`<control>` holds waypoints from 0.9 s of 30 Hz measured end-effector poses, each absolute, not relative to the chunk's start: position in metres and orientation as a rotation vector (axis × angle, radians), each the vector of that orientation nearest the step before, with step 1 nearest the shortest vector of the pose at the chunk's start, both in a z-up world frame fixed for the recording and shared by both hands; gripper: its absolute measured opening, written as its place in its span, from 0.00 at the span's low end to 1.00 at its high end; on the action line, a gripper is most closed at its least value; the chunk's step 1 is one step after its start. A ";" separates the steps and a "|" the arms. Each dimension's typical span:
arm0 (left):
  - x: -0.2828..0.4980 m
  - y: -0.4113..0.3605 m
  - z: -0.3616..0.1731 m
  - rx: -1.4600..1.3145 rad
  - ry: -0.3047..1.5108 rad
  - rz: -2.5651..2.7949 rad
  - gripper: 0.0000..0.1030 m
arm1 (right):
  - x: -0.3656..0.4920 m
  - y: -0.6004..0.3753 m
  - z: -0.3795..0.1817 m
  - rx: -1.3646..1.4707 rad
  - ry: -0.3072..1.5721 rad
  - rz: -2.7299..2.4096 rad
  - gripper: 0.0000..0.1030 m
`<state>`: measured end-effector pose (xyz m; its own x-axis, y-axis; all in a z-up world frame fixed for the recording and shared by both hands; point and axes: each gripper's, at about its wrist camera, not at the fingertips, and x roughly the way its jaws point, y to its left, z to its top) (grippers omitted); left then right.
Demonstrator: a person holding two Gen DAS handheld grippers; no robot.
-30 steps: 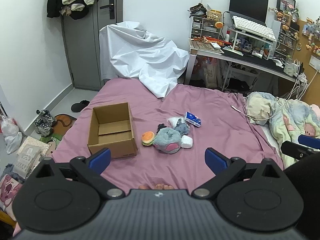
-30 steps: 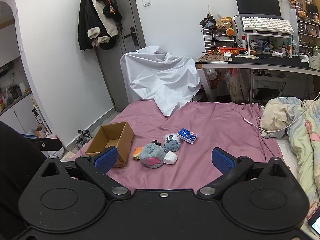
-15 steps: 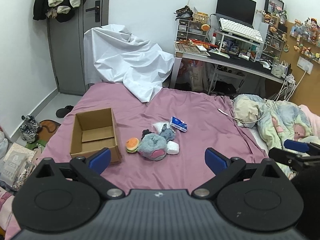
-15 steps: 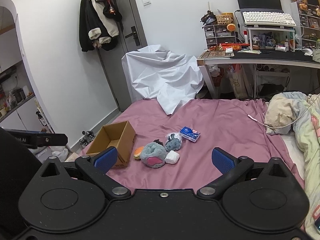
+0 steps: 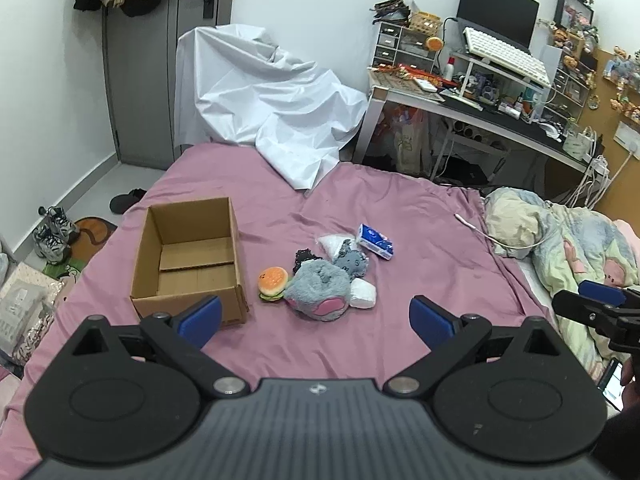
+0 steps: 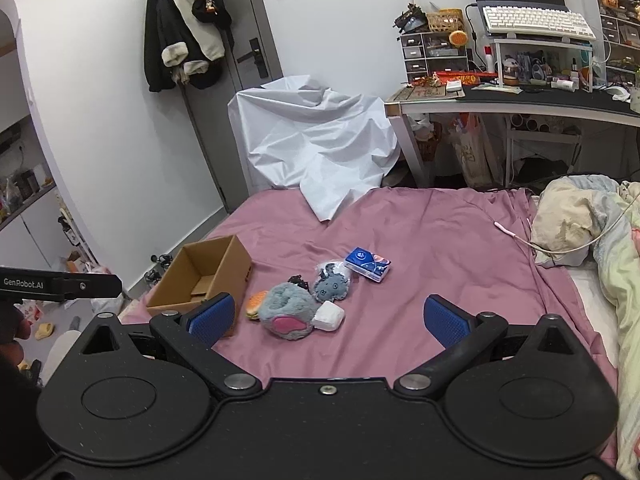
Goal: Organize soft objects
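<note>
A heap of soft things, grey plush (image 5: 320, 294), burger toy (image 5: 273, 283) and tissue pack (image 5: 374, 241) among them, lies mid-bed just right of the empty cardboard box (image 5: 188, 258) (nothing packed yet). Left gripper (image 5: 315, 320) and right gripper (image 6: 327, 319) hang spread wide and empty, short of the pile. Judging by this, the approach is in hand; next comes descending onto one toy.

Bare sheet (image 5: 320, 344) before toy pile (image 5: 320, 288), cardboard box (image 5: 188, 256) flanking (left)
</note>
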<state>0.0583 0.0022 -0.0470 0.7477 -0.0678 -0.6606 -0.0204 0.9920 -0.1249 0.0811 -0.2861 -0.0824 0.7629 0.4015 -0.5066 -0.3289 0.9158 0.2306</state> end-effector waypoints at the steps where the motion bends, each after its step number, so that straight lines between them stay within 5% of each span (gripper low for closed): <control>1: 0.062 0.004 -0.050 -0.130 0.729 -0.024 0.96 | 0.085 -0.286 -0.085 0.129 0.583 0.397 0.99; 15: 0.120 0.022 -0.091 -0.181 0.772 -0.046 0.94 | 0.147 -0.256 -0.121 0.074 0.678 0.420 0.94; 27: 0.169 0.033 -0.133 -0.280 0.836 -0.075 0.80 | 0.201 -0.220 -0.148 -0.009 0.761 0.464 0.85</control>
<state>0.1695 0.0331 -0.1326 0.6701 -0.1753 -0.7213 -0.0439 0.9607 -0.2742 0.2006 -0.2198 -0.1477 0.6283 0.4013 -0.6665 -0.4078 0.8994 0.1571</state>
